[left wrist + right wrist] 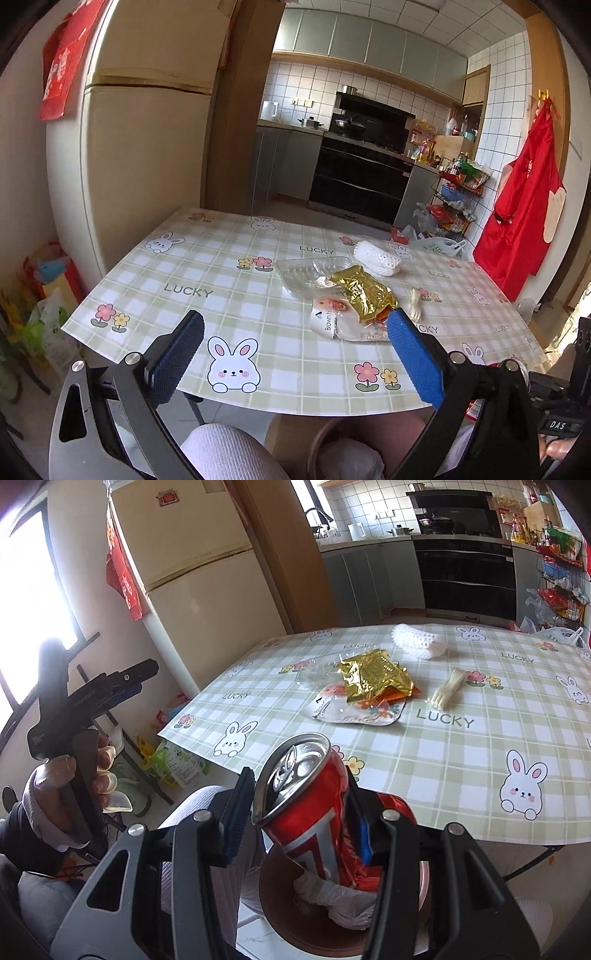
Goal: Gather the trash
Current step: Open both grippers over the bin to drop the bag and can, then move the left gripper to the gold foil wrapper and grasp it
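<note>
My right gripper (pixel 301 797) has a red soda can (pixel 314 812) between its fingers, tilted over a brown bin (pixel 277 915) that holds crumpled white paper (pixel 332 897). The left finger stands a little off the can. On the table lie a gold foil wrapper (pixel 373 675), a clear plastic tray (pixel 317 670), a white pouch (pixel 351 710), a white foam net (pixel 419 642) and a plastic fork (pixel 445 692). My left gripper (pixel 295 350) is open and empty above the table's near edge, short of the gold wrapper (pixel 360 291) and pouch (pixel 340 325).
The table (pixel 221 269) has a checked bunny cloth. A fridge (pixel 147 147) stands at its left, bags lie on the floor (pixel 48 295) beside it. A wire rack (pixel 458 199) and a red apron (pixel 524 206) are at the right. The bin (pixel 332 454) sits below the near edge.
</note>
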Available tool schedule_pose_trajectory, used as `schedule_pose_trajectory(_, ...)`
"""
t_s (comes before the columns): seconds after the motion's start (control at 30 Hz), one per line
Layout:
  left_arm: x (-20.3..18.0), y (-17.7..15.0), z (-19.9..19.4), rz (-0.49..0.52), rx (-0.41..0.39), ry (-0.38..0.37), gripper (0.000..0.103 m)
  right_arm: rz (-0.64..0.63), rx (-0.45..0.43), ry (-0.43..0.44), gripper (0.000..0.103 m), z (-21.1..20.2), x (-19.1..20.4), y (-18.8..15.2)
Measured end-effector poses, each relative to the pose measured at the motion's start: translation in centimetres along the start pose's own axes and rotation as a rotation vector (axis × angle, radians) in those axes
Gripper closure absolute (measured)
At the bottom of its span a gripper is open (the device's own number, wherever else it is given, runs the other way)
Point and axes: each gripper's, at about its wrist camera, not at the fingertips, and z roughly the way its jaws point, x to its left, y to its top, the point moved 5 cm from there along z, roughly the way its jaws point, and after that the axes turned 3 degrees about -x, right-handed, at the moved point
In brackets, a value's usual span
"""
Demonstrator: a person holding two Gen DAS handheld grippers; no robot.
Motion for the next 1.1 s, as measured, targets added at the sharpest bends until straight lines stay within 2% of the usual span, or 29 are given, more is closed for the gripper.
schedule_pose_trajectory(0.17,0.6,-0.6,0.0,-0.015,0.016,0.006,0.006,-0.002,0.02,0.005,0.05,0.3,0.5,-0.5)
schedule_pose_trajectory(0.23,0.6,-0.7,0.0,-0.012,0.019,0.009,0.006,-0.002,0.013,-0.004,0.039,0.3,0.5,-0.4)
schedule_pose_trajectory(0.3,0.6,-0.8,0.1,-0.014,0.024,0.01,0.006,0.003,0.007,-0.021,0.032,0.3,0.2,-0.3)
schedule_pose_trajectory(0.4,0.6,-1.0,0.3,-0.015,0.033,0.01,0.006,0.018,-0.007,-0.077,0.011,0.2,-0.5,-0.2)
schedule_pose_trajectory(0.43,0.5,-1.1,0.4,-0.014,0.037,0.011,0.006,0.026,-0.011,-0.096,0.009,0.2,-0.8,-0.2)
schedule_pose_trajectory(0.5,0.5,-1.2,0.7,-0.012,0.045,0.011,0.006,0.04,-0.009,-0.134,0.006,0.2,-1.6,-0.2)
schedule_pose_trajectory(0.7,0.2,-1.7,1.2,-0.013,0.067,0.004,0.006,0.04,0.009,-0.216,0.006,0.7,-2.9,-0.6)
schedule_pose_trajectory(0.9,0.0,-2.0,2.4,-0.061,0.118,-0.054,0.006,0.005,-0.012,-0.34,0.006,0.4,-4.8,0.5)
schedule_pose_trajectory(1.1,-1.9,-1.8,4.7,-0.053,0.179,-0.127,0.006,0.077,-0.041,-0.435,0.006,0.4,-8.4,2.3)
